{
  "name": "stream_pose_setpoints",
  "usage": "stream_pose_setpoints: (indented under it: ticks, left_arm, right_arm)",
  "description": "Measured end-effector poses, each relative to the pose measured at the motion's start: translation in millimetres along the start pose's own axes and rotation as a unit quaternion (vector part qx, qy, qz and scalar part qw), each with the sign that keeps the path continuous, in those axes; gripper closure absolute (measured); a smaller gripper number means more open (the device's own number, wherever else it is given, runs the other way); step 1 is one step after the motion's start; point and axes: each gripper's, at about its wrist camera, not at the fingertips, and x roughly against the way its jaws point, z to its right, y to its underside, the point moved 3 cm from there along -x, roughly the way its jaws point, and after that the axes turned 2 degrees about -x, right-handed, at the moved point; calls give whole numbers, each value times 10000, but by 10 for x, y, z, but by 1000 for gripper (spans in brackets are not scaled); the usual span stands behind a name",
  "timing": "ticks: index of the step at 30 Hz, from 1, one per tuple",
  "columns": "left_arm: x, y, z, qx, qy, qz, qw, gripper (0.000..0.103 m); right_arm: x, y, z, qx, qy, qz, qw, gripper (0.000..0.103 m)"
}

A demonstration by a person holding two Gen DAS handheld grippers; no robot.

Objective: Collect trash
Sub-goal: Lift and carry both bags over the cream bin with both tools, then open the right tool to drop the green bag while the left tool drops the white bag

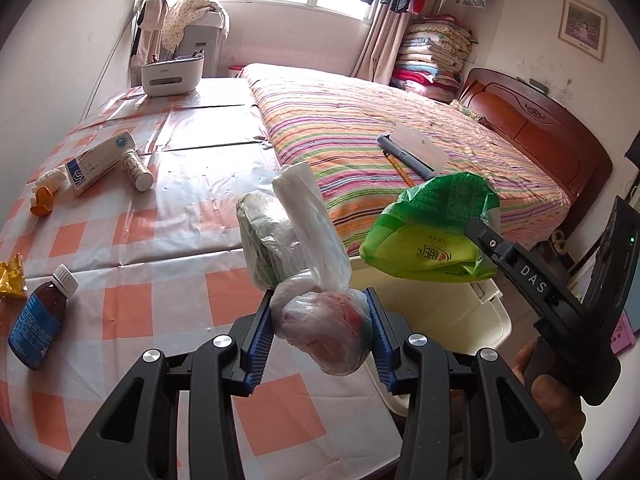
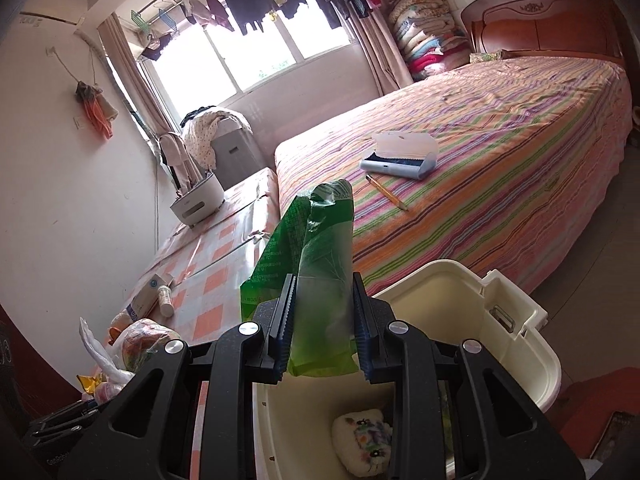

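My left gripper (image 1: 320,322) is shut on a knotted clear plastic bag of trash (image 1: 320,320), held at the table's right edge beside the cream bin (image 1: 440,312). My right gripper (image 2: 322,316) is shut on a green plastic wrapper (image 2: 316,264) and holds it above the open cream bin (image 2: 460,312). The wrapper also shows in the left wrist view (image 1: 436,232), with the right gripper (image 1: 486,240) clamped on it. A crumpled white tissue (image 2: 362,440) lies inside the bin. The bag also shows at the lower left of the right wrist view (image 2: 140,344).
The checked table (image 1: 140,248) holds a brown medicine bottle (image 1: 38,324), a gold wrapper (image 1: 12,276), a box (image 1: 100,162), a small white bottle (image 1: 138,170), an orange peel (image 1: 42,200) and a white organiser (image 1: 172,74). A striped bed (image 1: 380,132) carries a case and a pencil.
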Motion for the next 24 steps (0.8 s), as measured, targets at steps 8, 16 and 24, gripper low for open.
stream_pose_setpoints:
  ticks: [8, 16, 24]
  left_arm:
    - [-65, -26, 180, -149, 65, -53, 9999, 61]
    - [-114, -26, 307, -289, 64, -14, 9996, 61]
    - [-116, -73, 328, -396, 4, 40, 9992, 63]
  right_arm:
    - [55, -11, 182, 147, 660, 168, 9976, 76]
    - [17, -27, 330, -193, 577, 19, 9981, 68]
    - [83, -57, 354, -317, 468, 162, 9983, 68]
